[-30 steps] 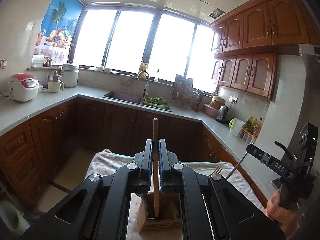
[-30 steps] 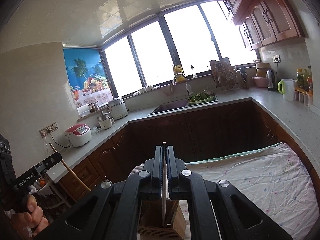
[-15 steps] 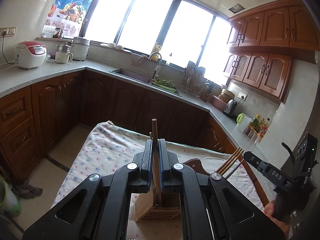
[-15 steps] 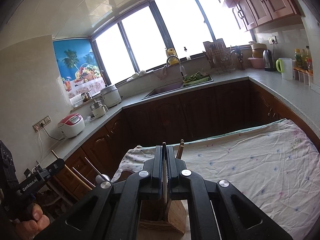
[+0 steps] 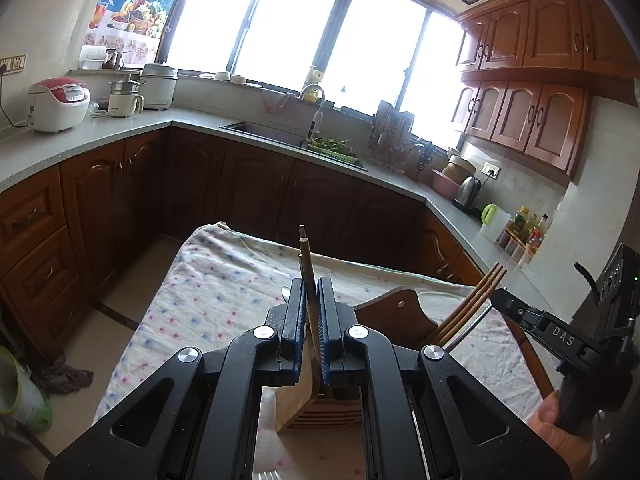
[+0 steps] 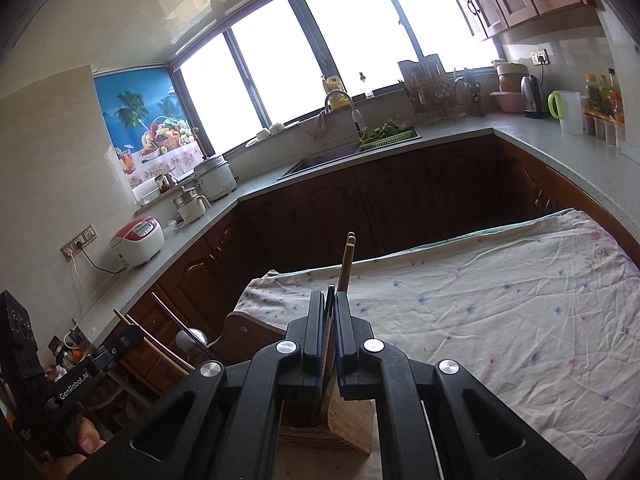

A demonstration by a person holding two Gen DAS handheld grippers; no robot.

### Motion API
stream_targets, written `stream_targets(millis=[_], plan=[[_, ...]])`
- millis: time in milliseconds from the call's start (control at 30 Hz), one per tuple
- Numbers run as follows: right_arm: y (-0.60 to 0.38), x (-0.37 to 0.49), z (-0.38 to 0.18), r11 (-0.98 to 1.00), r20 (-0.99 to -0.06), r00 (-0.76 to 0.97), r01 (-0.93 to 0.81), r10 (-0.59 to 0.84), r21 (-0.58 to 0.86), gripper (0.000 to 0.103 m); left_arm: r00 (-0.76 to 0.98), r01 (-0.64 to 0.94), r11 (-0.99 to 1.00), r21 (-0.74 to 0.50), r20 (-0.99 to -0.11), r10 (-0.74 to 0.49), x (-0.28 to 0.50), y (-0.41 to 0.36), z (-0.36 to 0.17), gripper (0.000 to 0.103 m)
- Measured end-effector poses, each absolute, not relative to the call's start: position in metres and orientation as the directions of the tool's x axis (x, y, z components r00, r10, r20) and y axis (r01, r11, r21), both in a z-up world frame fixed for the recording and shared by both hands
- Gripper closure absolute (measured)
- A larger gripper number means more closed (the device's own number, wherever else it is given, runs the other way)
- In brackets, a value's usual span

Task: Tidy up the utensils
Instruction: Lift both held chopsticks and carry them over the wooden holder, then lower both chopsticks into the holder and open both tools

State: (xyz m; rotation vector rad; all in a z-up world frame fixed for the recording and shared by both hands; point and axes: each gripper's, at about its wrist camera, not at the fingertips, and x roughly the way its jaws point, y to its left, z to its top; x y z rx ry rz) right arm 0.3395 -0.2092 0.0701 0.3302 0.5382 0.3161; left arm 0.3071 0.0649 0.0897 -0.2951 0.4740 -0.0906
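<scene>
In the left wrist view my left gripper is shut on a wooden chopstick that stands upright over a slatted wooden utensil holder on the table. My right gripper is shut on a thin metal utensil above the same holder. Two more chopsticks stick up from the holder behind it. From the left wrist, the right gripper shows at the right beside several chopsticks. The left gripper appears at the lower left of the right wrist view.
The table wears a flowered cloth, spreading wide to the right. A wooden chair back rises beside the holder. A fork lies at the near edge. Counters with dark cabinets ring the room.
Both grippers have come down toward the table with their utensils still held. The holder and the cloth now fill more of each view.
</scene>
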Motion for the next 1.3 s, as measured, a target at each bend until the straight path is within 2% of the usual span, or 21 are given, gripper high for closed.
stream_targets(millis=[267, 600, 667, 800, 867, 933, 1000, 1167, 1267, 1300], plan=[[-0.211, 0.341, 0.067, 0.901, -0.451, 0.812, -0.197, 0.371, 0.387, 0.098, 0.879, 0.006, 0.950, -0.312, -0.451, -0.153, 0.311, 0.066, 0.089, 0.096], [-0.210, 0.340, 0.068, 0.902, -0.454, 0.810, -0.199, 0.372, 0.384, 0.097, 0.878, -0.012, 0.952, -0.305, -0.458, -0.136, 0.312, 0.068, 0.087, 0.090], [-0.210, 0.341, 0.067, 0.900, -0.454, 0.808, -0.201, 0.375, 0.387, 0.093, 0.876, -0.011, 0.951, -0.309, -0.461, -0.140, 0.312, 0.068, 0.088, 0.089], [-0.210, 0.339, 0.065, 0.900, -0.447, 0.812, -0.204, 0.376, 0.385, 0.093, 0.870, -0.029, 0.945, -0.326, -0.473, -0.137, 0.312, 0.073, 0.087, 0.068], [-0.210, 0.339, 0.064, 0.897, -0.449, 0.808, -0.208, 0.382, 0.390, 0.091, 0.870, -0.039, 0.944, -0.328, -0.475, -0.130, 0.311, 0.076, 0.085, 0.067], [-0.211, 0.338, 0.063, 0.894, -0.447, 0.806, -0.210, 0.387, 0.395, 0.082, 0.867, -0.043, 0.943, -0.329, -0.482, -0.128, 0.311, 0.077, 0.084, 0.067], [-0.210, 0.337, 0.063, 0.891, -0.444, 0.806, -0.212, 0.391, 0.400, 0.064, 0.865, -0.048, 0.944, -0.328, -0.487, -0.125, 0.310, 0.078, 0.083, 0.065], [-0.211, 0.331, 0.062, 0.888, -0.432, 0.809, -0.223, 0.399, 0.403, 0.049, 0.861, -0.062, 0.944, -0.323, -0.496, -0.113, 0.305, 0.079, 0.081, 0.054], [-0.211, 0.325, 0.064, 0.889, -0.423, 0.815, -0.227, 0.397, 0.397, 0.034, 0.861, -0.084, 0.945, -0.318, -0.501, -0.092, 0.300, 0.080, 0.079, 0.038], [-0.212, 0.322, 0.064, 0.889, -0.419, 0.817, -0.229, 0.397, 0.396, 0.029, 0.858, -0.096, 0.944, -0.314, -0.507, -0.081, 0.297, 0.081, 0.078, 0.026]])
